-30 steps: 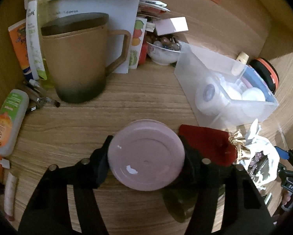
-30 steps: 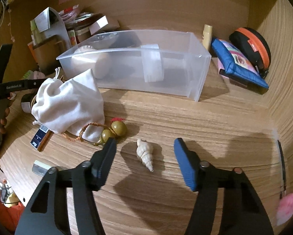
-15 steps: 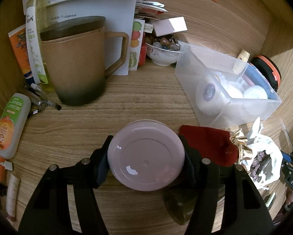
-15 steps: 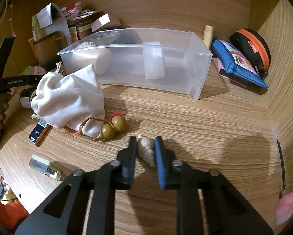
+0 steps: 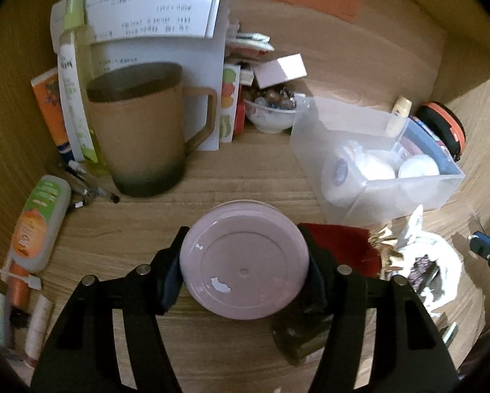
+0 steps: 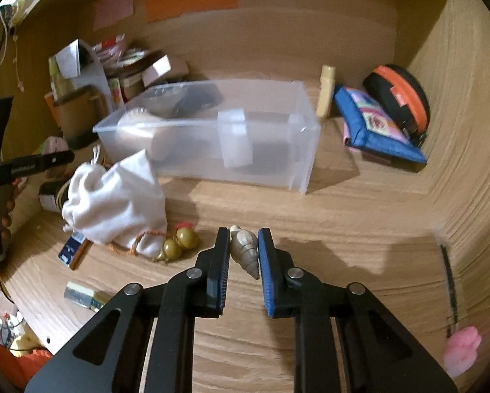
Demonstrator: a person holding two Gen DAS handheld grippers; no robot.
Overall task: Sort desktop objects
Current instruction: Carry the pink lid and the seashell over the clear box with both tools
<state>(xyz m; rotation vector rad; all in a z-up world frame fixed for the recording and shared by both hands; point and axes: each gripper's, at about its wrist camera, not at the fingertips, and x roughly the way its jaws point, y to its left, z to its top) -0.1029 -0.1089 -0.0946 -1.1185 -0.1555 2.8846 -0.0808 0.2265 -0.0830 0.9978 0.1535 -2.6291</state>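
Observation:
A pale spiral seashell (image 6: pixel 244 250) is pinched between the blue pads of my right gripper (image 6: pixel 244 247), which is shut on it just above the wooden desk. My left gripper (image 5: pixel 245 263) is shut on a round pink lid (image 5: pixel 244 258), held flat over the desk. The clear plastic bin (image 6: pixel 212 134) lies behind the shell; in the left wrist view the clear plastic bin (image 5: pixel 375 163) holds white round items.
A brown mug (image 5: pixel 140 131), papers and tubes crowd the left. A white cloth pouch (image 6: pixel 114 203), olive beads (image 6: pixel 179 242), a blue pouch (image 6: pixel 375 124) and an orange-black case (image 6: pixel 402 95) lie around the bin. A red cloth (image 5: pixel 339 239) lies beside the lid.
My right gripper closed on the shell and lifted it slightly off the desk. The left gripper kept its hold on the pink lid and barely moved.

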